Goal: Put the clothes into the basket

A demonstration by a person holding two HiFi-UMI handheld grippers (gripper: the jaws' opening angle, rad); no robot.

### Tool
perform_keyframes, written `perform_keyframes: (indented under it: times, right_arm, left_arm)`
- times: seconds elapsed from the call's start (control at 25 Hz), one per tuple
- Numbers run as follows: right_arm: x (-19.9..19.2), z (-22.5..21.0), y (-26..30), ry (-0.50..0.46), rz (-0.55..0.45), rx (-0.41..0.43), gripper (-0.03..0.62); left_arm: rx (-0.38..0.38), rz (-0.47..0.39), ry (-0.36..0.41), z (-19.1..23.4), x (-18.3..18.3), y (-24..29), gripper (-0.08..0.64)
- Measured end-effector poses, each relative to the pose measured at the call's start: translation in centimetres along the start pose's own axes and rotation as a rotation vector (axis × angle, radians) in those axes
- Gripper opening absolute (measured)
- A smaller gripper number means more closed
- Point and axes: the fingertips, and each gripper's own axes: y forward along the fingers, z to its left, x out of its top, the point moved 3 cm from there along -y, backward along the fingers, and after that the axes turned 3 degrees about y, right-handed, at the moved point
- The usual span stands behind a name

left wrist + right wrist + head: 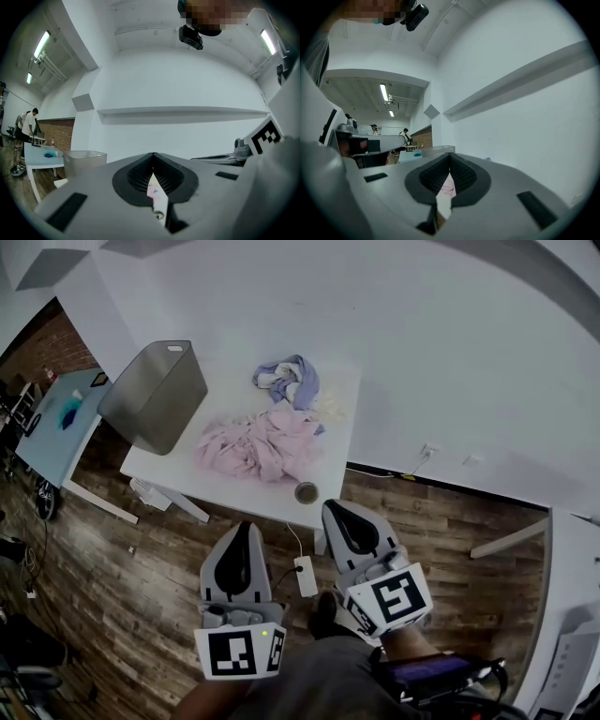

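Observation:
A heap of pink clothes [258, 446] lies on the white table [234, 367], with a blue and white garment [291, 381] just behind it. The grey basket [155, 395] stands tilted at the table's left end. Both grippers hang over the wooden floor, short of the table's front edge and apart from the clothes. The left gripper [242, 526] is shut and empty. The right gripper [336, 507] is shut and empty too. In the left gripper view the jaws of the left gripper [153, 157] meet, with the basket [84, 161] to their left. The right gripper [450, 157] points level at the pink clothes [448, 185].
A small round fitting [306, 491] sits at the table's front edge. A white power strip [306, 576] lies on the floor between the grippers. A light blue table [56, 423] stands at the far left, with people behind it. A white wall runs behind the table.

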Motion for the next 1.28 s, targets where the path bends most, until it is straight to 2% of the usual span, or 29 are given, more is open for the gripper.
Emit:
perform_keyframes:
  times: [0.28,0.64,1.0,1.28]
  right_arm:
    - [1.5,-3.3,3.0,0.014,-0.046,0.044,0.006]
    - [1.7,-4.1,7.4,0.01,-0.037,0.094,0.006]
    - [-1.2,-3.8,13.4,-0.001,0.044,0.083,0.006]
    - [-4.2,-4.9,19.6,0.027,0.104,0.009,0.006]
  left_arm:
    - [0.017,-0.036,0.046,-0.4,1.5,4.1,0.009]
    - [0.095,-0.046,0.05,3.0,1.2,6.9,0.009]
    - [0.119,0.024,-0.021,9.2,-4.1,10.4,0.009]
    - [0.057,0.146,-0.106,13.8,-10.4,14.6,0.012]
